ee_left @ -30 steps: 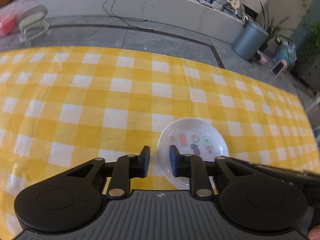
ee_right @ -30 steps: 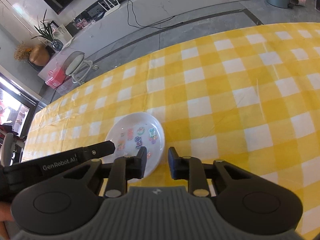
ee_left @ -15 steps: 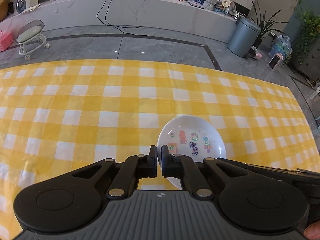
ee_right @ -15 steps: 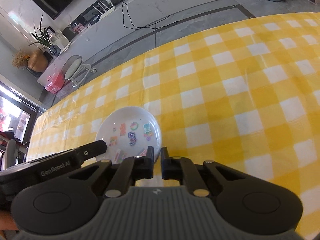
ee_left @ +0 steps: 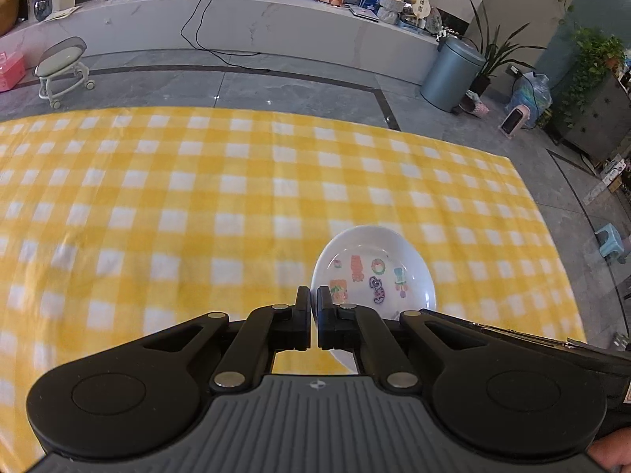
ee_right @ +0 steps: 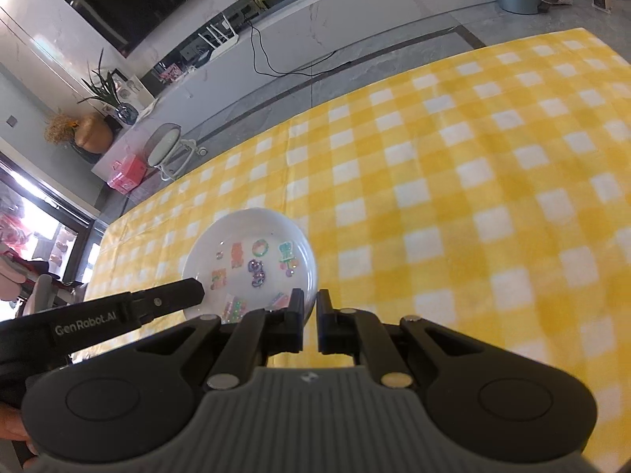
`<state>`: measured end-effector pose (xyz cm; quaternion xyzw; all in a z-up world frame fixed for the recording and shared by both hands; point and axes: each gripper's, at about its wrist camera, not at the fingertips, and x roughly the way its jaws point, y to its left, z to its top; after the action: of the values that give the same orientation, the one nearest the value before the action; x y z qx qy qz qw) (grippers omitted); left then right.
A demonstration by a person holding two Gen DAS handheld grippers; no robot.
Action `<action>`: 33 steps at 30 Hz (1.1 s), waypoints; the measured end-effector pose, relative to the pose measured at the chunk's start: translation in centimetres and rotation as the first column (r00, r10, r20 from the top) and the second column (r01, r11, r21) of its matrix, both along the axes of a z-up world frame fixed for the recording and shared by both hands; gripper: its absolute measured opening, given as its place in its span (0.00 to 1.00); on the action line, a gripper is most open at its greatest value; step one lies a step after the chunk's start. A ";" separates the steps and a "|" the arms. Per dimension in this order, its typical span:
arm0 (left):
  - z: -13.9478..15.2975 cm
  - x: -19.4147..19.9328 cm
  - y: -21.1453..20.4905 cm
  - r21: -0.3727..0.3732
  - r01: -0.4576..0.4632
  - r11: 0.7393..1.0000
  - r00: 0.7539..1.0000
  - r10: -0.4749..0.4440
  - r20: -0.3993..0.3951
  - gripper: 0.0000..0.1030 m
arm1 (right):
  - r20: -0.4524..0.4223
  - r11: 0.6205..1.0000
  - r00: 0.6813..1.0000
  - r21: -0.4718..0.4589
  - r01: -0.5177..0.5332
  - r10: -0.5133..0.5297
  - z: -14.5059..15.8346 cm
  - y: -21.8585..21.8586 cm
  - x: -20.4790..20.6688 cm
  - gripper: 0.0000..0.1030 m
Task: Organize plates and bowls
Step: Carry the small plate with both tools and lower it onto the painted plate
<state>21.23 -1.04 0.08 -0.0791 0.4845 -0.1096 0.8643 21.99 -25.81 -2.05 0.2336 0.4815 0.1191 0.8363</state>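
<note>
Left tool [ee_left: 313, 295]: tilted steeply down, jaws clamped on a thin rim at its left edge.
Right tool [ee_right: 309, 299]: tilted steeply down, jaws clamped on the same rim at its right edge.
Left tool seen from right view: finger [ee_right: 173, 295] reaches in from the left.

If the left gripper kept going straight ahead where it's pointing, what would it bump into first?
Probably the yellow checked tablecloth. The left gripper is shut on the white plate's left rim, and nothing else shows ahead.
</note>
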 end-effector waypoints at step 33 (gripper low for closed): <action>-7.9 -13.5 -8.2 -0.185 -0.101 0.978 0.992 0.085 -0.093 0.03 | -0.050 0.984 0.982 0.004 0.180 -0.180 -4.2 -10.6 -14.9 0.01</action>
<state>7.77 -9.24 -7.81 -0.1880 0.5037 -0.1108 0.8359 7.06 -36.38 -6.21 0.2825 0.4782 0.0393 0.8306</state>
